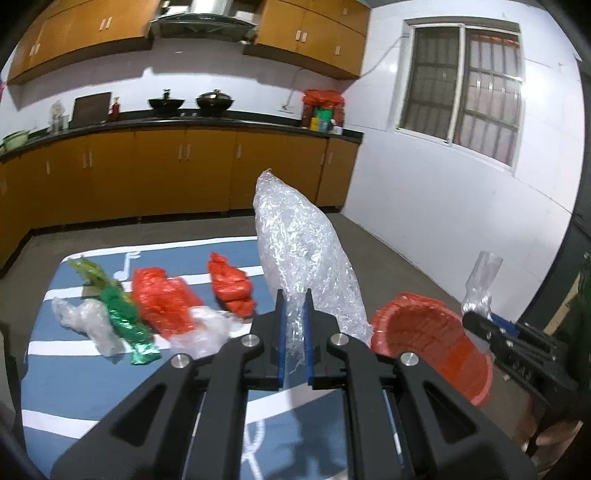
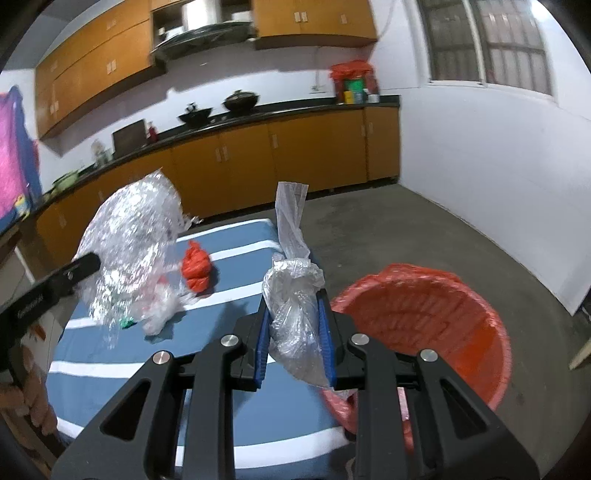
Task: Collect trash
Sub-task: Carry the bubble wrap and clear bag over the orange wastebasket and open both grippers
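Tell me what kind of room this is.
A home kitchen, most likely: orange cabinets run under a dark counter, two woks sit beneath a range hood, and a barred window fills the side wall.

Both the left claw [image 1: 294, 306] and right claw [image 2: 295, 317] are matte black linkages with silver round pivot screws and blue ribbed pads [image 2: 260, 350].

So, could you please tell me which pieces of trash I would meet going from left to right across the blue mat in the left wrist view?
Clear crumpled plastic → green foil wrapper → large red plastic bag → small red plastic bag.
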